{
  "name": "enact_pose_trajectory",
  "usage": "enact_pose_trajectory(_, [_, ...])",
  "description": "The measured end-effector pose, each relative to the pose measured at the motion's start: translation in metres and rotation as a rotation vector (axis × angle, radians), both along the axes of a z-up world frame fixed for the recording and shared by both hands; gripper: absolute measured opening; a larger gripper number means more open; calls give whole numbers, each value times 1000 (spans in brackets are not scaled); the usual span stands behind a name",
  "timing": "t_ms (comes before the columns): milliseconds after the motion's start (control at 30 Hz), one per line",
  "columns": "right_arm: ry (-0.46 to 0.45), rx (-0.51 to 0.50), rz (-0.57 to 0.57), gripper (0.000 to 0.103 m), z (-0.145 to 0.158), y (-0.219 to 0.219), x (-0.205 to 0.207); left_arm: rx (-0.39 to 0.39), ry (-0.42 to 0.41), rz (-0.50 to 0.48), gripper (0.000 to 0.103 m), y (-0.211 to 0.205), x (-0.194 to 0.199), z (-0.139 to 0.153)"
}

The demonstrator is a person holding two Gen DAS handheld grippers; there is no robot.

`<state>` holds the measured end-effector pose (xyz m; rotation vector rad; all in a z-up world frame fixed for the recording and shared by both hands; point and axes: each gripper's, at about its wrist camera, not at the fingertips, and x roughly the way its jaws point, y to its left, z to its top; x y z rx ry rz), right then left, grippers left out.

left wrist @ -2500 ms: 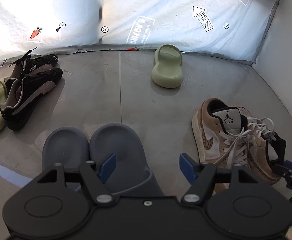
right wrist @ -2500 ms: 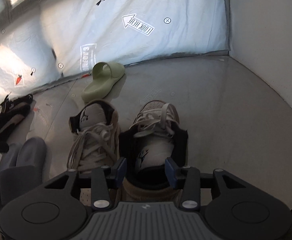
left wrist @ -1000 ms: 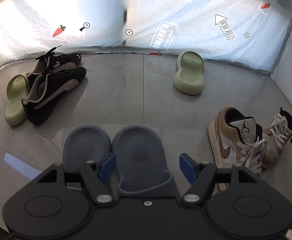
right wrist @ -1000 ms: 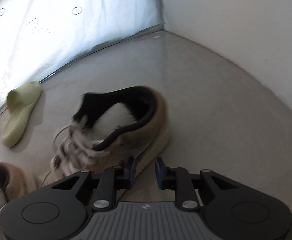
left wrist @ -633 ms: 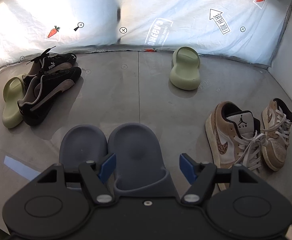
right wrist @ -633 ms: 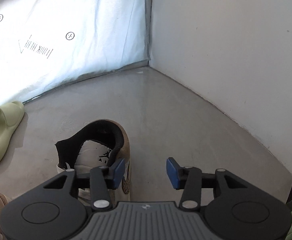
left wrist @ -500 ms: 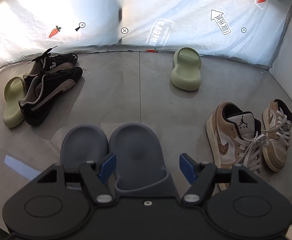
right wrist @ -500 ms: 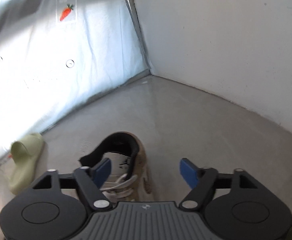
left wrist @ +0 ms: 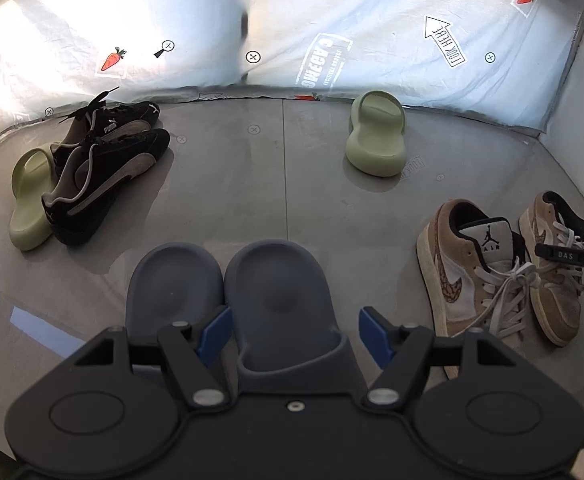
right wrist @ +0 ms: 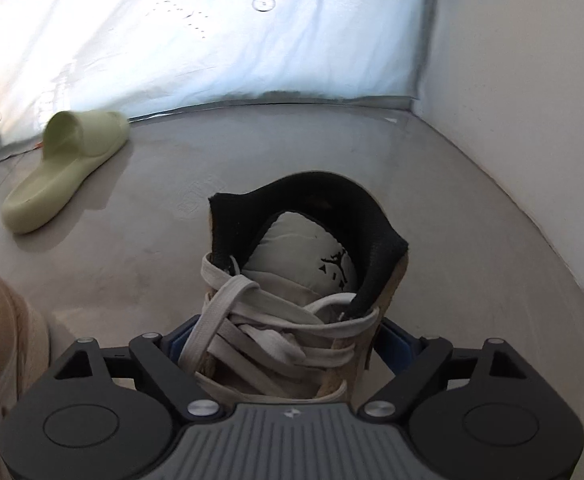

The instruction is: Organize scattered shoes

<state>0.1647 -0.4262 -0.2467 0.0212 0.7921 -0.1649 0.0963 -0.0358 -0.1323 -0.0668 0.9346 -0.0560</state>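
Underfoot, grey floor (left wrist: 251, 184) beneath a printed white sheet (left wrist: 332, 20). Nearest the left tool (left wrist: 294, 330), two grey slides (left wrist: 227, 284) side by side, the right one lying between blue pads held apart and clear of it. Off right, tan sneakers (left wrist: 492, 272) paired, toes toward the camera. Around the far tan sneaker (right wrist: 292, 300), right tool (right wrist: 279, 344), jaws closing on either side of the laced midfoot, contact hard to judge. Farther back, black sneakers (left wrist: 103, 168) against a green slide (left wrist: 31, 196); another green slide (left wrist: 378, 136) alone by the sheet.
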Motion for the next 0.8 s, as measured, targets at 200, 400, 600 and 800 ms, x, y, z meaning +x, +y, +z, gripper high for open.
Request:
enact_pose_trajectory(200, [21,26,170,83,5,32,-27,-42,12,22,71,8,3,-4])
enact_pose_trajectory(400, [-8,59,210,85,6,66,-35,-31,5,-58,71,-7,3,-4])
enact_pose_trajectory(600, [-166,295,151,91,45,21,-65,-29,-3,-42,71,-2,0,-3])
enact_pose_trajectory(800, [-111,396,243,96,24,-15,-64,-104,42,7,71,14,8,-11])
